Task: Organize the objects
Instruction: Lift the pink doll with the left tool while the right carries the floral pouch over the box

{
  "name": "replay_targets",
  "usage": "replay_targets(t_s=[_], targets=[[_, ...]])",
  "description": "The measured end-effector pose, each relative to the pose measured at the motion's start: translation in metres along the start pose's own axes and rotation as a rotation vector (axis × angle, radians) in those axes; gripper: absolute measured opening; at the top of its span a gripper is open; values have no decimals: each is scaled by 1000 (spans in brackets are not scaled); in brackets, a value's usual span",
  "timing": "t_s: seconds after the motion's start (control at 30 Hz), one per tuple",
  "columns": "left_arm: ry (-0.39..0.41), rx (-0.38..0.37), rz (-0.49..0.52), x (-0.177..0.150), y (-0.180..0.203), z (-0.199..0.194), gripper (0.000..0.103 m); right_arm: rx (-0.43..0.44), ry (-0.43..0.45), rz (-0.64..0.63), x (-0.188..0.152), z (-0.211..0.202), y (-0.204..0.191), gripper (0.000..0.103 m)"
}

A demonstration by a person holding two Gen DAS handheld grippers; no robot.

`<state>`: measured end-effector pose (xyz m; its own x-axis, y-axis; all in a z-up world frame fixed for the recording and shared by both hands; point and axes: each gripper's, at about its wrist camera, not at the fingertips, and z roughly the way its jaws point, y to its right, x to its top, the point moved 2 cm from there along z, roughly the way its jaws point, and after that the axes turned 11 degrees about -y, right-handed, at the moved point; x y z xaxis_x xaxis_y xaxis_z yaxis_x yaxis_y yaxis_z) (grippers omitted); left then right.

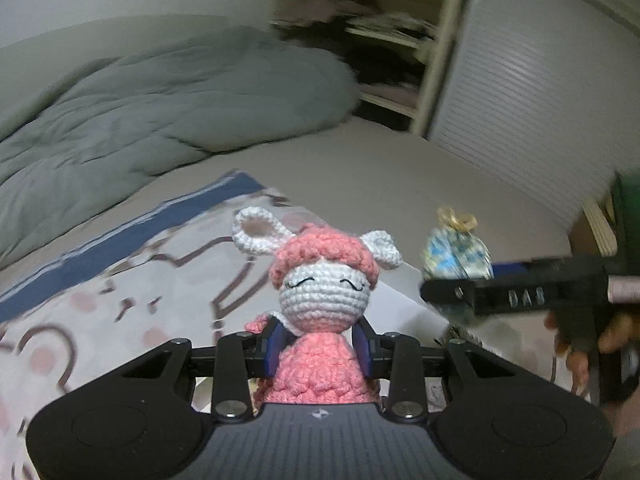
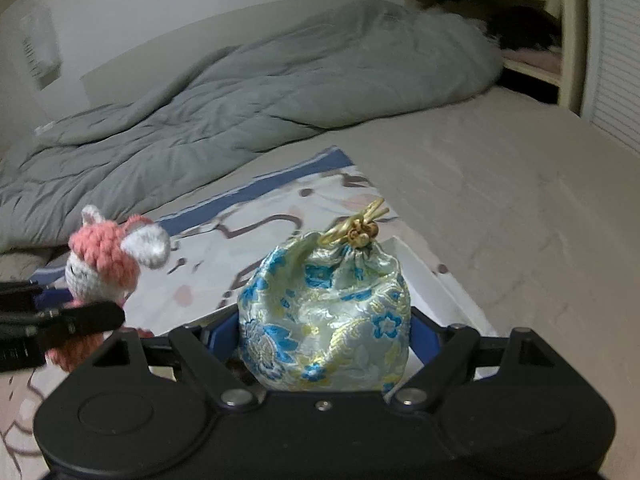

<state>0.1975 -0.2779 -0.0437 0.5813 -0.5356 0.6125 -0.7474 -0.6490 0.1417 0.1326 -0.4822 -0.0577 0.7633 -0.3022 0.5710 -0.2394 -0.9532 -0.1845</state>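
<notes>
Left gripper (image 1: 318, 350): fingers clamped on crochet doll (image 1: 320, 300), upright, raised over patterned mat (image 1: 120, 280) on bed (image 1: 380, 184).
Right gripper (image 2: 324, 340): fingers clamped on brocade pouch (image 2: 326, 312), right of doll.
Grey duvet (image 2: 240, 100): far left.

doll's (image 1: 320, 320) base behind gripper body; shelf contents (image 1: 376, 36) blurred; pouch (image 1: 458, 254) partly hidden
</notes>
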Motion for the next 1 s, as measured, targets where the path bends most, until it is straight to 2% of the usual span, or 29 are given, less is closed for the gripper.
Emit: replay_targets(t_s=[0.13, 0.23, 0.37, 0.47, 0.6, 0.67, 0.73, 0.83, 0.93, 1.0], targets=[[-33, -54, 119, -1, 10, 28, 38, -12, -7, 57, 3, 13, 15, 85], [-86, -97, 192, -4, 16, 55, 38, -34, -14, 89, 4, 20, 23, 85], [-150, -101, 249, -9, 22, 89, 37, -48, -16, 126, 5, 28, 32, 85], [-160, -108, 275, -8, 24, 108, 37, -44, -27, 140, 3, 34, 35, 85], [-149, -171, 361, -6, 38, 118, 37, -53, -42, 134, 2, 41, 36, 85], [-187, -189, 405, -7, 45, 125, 37, -50, -53, 136, 2, 47, 35, 85], [-229, -167, 439, -11, 48, 134, 38, -55, -62, 134, 3, 51, 34, 85], [-271, -157, 411, -10, 37, 141, 36, -70, -66, 129, 3, 58, 32, 85], [-322, -63, 494, -14, 31, 148, 37, -69, -72, 135, 3, 64, 31, 85], [-323, -50, 488, -14, 27, 150, 39, -55, -68, 138, 4, 67, 30, 85]])
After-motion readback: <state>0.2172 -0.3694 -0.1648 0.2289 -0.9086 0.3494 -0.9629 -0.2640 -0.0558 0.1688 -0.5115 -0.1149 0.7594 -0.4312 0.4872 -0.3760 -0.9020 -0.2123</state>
